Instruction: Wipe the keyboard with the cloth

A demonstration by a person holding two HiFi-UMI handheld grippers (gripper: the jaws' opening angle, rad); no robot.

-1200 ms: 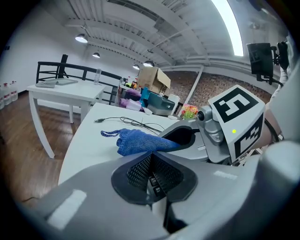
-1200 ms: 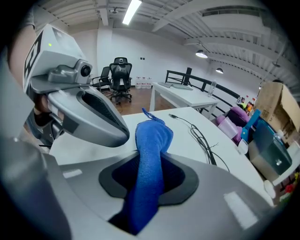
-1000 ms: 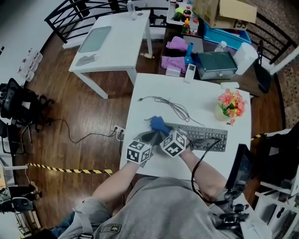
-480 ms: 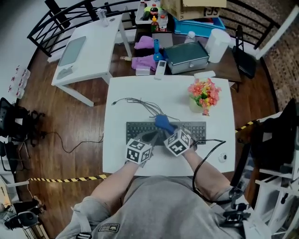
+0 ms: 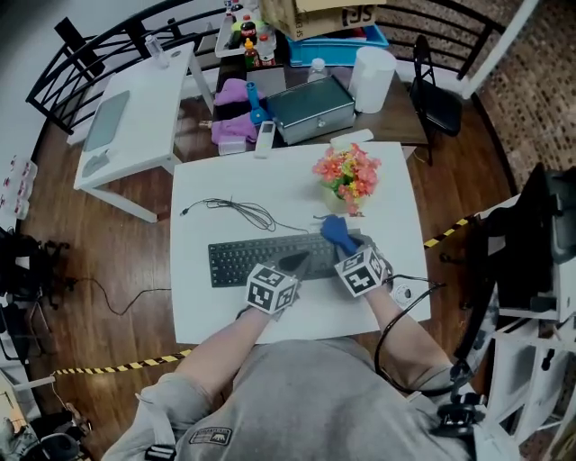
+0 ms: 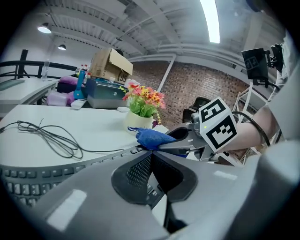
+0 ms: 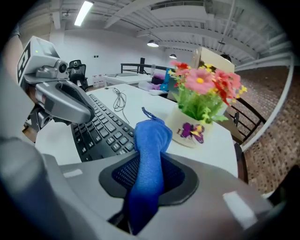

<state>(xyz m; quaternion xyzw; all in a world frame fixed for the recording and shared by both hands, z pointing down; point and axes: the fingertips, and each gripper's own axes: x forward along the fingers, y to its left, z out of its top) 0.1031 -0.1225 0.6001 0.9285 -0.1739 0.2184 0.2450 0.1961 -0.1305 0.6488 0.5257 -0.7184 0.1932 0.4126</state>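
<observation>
Across the white table (image 5: pixel 396 216), the black keyboard (image 5: pixel 256 258) is laid left to right along the near half, and wiping is judged to be under way at its right end. Over the middle keys the left gripper (image 6: pixel 151 155) is held with its jaws brought together on nothing. The right gripper (image 7: pixel 149 177) is clamped on the blue cloth (image 7: pixel 151 136), which is bunched between its pads and carried over the keyboard's far right corner, just beside the flower pot (image 7: pixel 190 129). Whether the cloth is pressed on the keys cannot be told. For the next move, the cloth would need to be lowered onto the keys and drawn along the rows without the pot being knocked.

Of the containers, a grey case (image 5: pixel 310 108) is seen shut beyond the table's far edge, so its contents are hidden. A cardboard box (image 5: pixel 328 11) farther off is cut by the frame. The flower pot, small and pale, is filled with pink, red and yellow flowers (image 7: pixel 204 86).
</observation>
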